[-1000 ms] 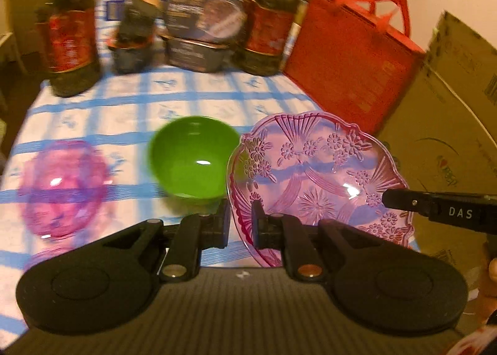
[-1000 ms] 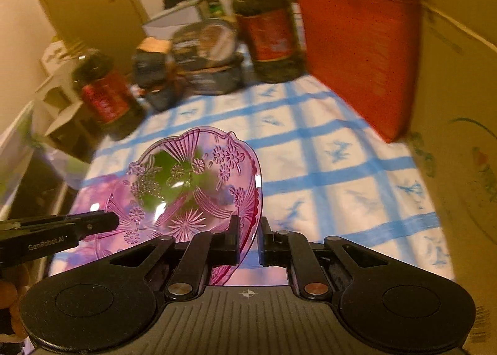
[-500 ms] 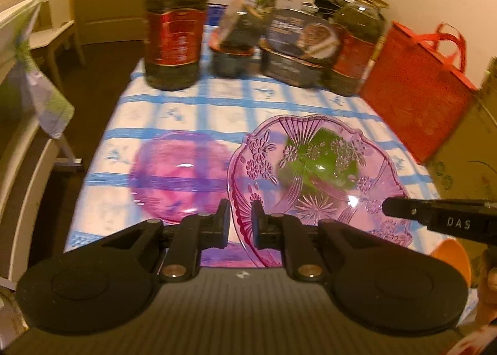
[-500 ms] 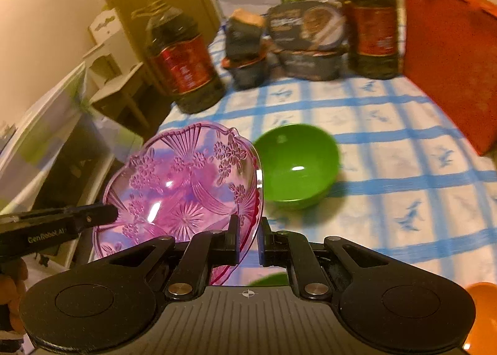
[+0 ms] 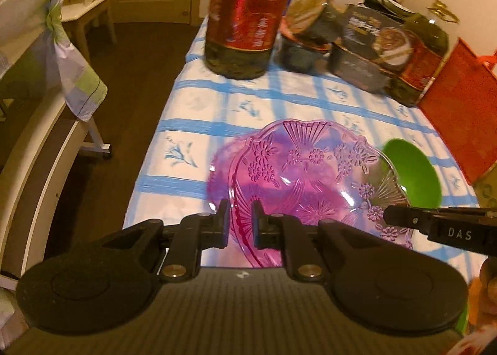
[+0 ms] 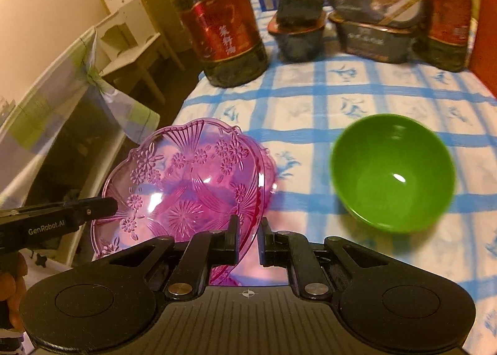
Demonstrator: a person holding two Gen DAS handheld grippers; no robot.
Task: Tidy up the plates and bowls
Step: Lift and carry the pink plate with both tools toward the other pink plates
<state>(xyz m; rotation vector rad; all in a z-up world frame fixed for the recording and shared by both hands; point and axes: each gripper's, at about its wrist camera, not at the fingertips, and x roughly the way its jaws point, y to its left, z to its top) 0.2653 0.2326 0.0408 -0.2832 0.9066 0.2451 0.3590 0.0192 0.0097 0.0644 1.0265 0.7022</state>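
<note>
The tabletop (image 6: 357,97), under a blue-and-white checked cloth, carries at its far edge a big dark oil bottle with a red label (image 6: 217,23) beside dark food boxes (image 6: 372,13), and nearer in a round green plastic bowl (image 6: 393,172). The pink transparent scalloped glass plate with pressed flowers (image 5: 310,175) is held tilted above the cloth, over a second pink dish (image 6: 268,165) (only its edge peeks out), left of the green bowl. The left gripper (image 5: 240,224) has its fingers clenched on the plate's near rim and the right gripper (image 6: 248,238) grips the opposite rim.
</note>
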